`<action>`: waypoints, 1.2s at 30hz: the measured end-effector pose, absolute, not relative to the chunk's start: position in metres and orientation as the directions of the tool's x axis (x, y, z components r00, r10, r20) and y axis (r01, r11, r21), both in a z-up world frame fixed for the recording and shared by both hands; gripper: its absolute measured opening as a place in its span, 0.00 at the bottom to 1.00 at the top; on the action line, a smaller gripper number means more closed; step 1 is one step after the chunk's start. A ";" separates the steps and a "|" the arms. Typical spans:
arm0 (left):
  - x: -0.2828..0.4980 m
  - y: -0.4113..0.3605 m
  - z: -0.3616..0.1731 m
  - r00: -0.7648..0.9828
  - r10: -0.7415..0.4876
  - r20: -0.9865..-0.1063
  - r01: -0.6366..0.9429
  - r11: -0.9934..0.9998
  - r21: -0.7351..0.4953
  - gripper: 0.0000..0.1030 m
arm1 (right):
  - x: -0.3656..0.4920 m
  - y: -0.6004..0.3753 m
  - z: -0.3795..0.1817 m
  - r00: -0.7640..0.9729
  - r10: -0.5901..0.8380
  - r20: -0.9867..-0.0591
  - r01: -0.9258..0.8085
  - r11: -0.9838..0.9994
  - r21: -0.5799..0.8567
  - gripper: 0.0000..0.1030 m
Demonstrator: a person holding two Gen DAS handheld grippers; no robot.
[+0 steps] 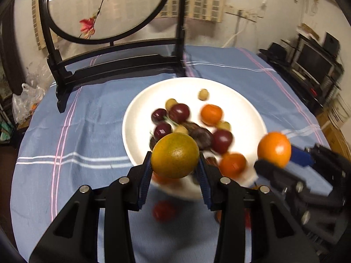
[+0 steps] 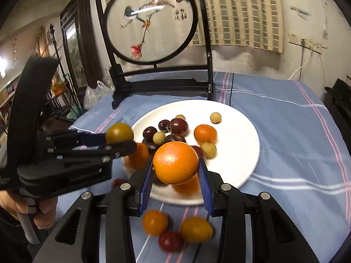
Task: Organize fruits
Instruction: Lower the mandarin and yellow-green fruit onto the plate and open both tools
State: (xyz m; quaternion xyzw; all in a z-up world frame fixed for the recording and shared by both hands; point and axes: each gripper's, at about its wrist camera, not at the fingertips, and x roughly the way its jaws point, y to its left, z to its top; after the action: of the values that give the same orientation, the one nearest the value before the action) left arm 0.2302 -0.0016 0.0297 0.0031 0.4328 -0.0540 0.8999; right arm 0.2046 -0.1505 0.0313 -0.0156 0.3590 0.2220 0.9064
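Two held oranges, one per tongs, above one plate.

A round embroidered screen on a black stand rises behind a blue striped tablecloth.

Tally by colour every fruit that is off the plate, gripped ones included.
Green-yellow: 1, held citrus
Orange: 2, held orange, small orange fruit
Yellow: 1, yellow fruit
Red: 2, red fruit, second red fruit
Total: 6
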 end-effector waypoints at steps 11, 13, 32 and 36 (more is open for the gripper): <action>0.281 -0.001 0.010 0.595 -0.067 -0.801 0.039 0.998 -0.055 0.61 | 0.250 -0.137 -0.001 0.654 0.314 -0.688 -0.361 0.929 0.081 0.67; 0.275 0.001 0.017 0.624 -0.067 -0.779 0.028 0.998 -0.064 0.69 | 0.245 -0.142 0.004 0.678 0.320 -0.662 -0.354 0.931 0.089 0.69; 0.161 0.012 0.020 0.663 -0.012 -0.749 0.008 1.000 -0.009 0.86 | 0.160 -0.193 -0.001 0.632 0.308 -0.711 -0.295 0.944 0.146 0.72; 0.134 0.014 0.005 0.650 -0.009 -0.760 0.020 1.000 0.005 0.87 | 0.138 -0.195 -0.009 0.616 0.303 -0.727 -0.306 0.943 0.134 0.72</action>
State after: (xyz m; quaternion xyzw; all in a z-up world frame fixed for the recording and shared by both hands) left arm 0.1341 0.0135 0.0050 0.0064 0.4185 -0.0080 0.9082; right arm 0.1381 -0.1948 -0.0087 -0.0015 0.4039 0.1694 0.8990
